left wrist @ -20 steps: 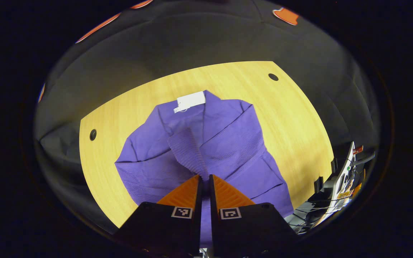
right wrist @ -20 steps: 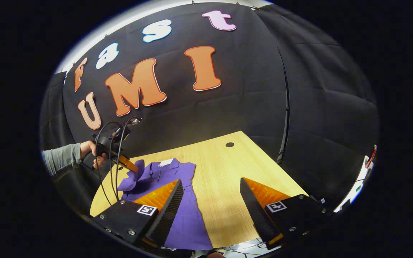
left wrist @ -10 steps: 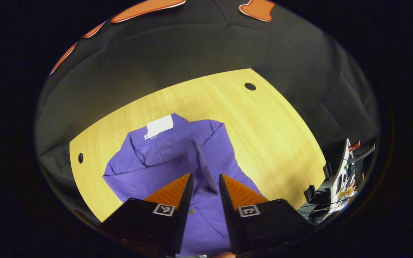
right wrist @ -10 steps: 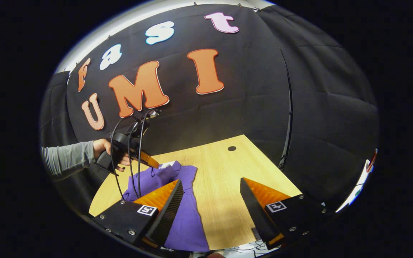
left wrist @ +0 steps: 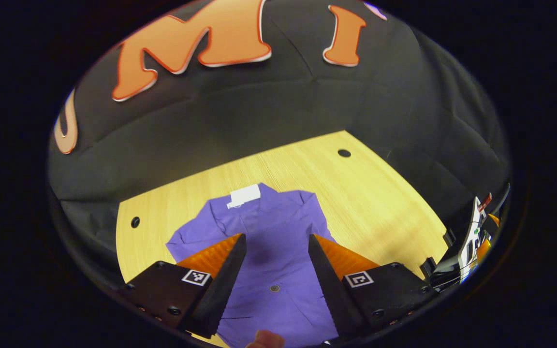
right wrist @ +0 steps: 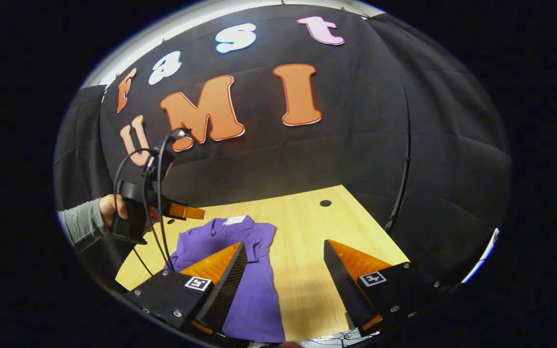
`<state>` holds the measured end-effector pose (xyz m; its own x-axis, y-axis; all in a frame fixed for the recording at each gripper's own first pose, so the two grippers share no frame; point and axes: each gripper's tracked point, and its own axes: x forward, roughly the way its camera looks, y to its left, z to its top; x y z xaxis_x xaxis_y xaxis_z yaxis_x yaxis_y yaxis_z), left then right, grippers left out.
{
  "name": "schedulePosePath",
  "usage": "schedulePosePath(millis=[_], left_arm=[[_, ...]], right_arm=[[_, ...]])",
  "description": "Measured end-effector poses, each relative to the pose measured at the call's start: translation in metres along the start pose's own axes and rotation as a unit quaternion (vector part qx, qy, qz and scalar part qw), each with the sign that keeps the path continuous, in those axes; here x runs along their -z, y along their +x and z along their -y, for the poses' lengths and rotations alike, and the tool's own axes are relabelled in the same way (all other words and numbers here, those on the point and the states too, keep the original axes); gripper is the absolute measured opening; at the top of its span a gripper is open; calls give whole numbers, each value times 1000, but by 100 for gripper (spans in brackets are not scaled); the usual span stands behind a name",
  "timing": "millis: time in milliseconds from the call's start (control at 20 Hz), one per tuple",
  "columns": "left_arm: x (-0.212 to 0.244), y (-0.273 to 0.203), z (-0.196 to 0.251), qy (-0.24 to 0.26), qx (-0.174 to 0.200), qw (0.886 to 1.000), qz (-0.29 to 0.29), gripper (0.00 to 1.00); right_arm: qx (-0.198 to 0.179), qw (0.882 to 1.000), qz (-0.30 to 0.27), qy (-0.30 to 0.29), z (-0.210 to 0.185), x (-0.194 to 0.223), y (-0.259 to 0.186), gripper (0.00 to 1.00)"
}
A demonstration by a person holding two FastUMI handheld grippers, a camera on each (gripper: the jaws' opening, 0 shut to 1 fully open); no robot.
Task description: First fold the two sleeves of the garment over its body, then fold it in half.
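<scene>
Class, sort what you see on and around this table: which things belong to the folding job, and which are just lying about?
Belong to the job:
- purple garment, flat on the table
- left claw, open above it
- right claw, open

Just there:
- wooden table
- white tag at the garment's collar
- cable holes in the tabletop
- equipment past the table's edge

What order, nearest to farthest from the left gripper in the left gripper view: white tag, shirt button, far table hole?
Measured from the left gripper:
1. Shirt button, on the purple cloth between its fingers.
2. White tag, at the collar, beyond the fingertips.
3. Far table hole, near the table's back right edge.
</scene>
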<state>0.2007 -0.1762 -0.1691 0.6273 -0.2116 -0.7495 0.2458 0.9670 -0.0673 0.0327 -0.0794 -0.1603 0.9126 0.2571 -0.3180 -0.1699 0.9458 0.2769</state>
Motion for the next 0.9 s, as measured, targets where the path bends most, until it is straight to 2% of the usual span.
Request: schedulePosePath(millis=[100, 250, 400, 500, 750, 900], left_arm=[[-2, -23, -11, -13, -8, 999, 51, 86], [-3, -63, -32, -28, -41, 991, 121, 86], [-4, -102, -46, -57, -59, 977, 195, 85], [-3, -128, -68, -51, -100, 963, 244, 84], [22, -196, -88, -23, -177, 937, 301, 83], [53, -228, -93, -19, -212, 929, 302, 83]], right_arm=[[-10, 1000, 3, -6, -15, -1, 6, 95], [-24, 1000, 8, -19, -36, -1, 12, 95], [-39, 999, 24, -28, -56, -5, 16, 95], [-45, 997, 40, -38, -67, -8, 18, 95], [-50, 993, 80, -68, -84, -15, 21, 95], [-54, 994, 63, -77, -89, -1, 25, 95]])
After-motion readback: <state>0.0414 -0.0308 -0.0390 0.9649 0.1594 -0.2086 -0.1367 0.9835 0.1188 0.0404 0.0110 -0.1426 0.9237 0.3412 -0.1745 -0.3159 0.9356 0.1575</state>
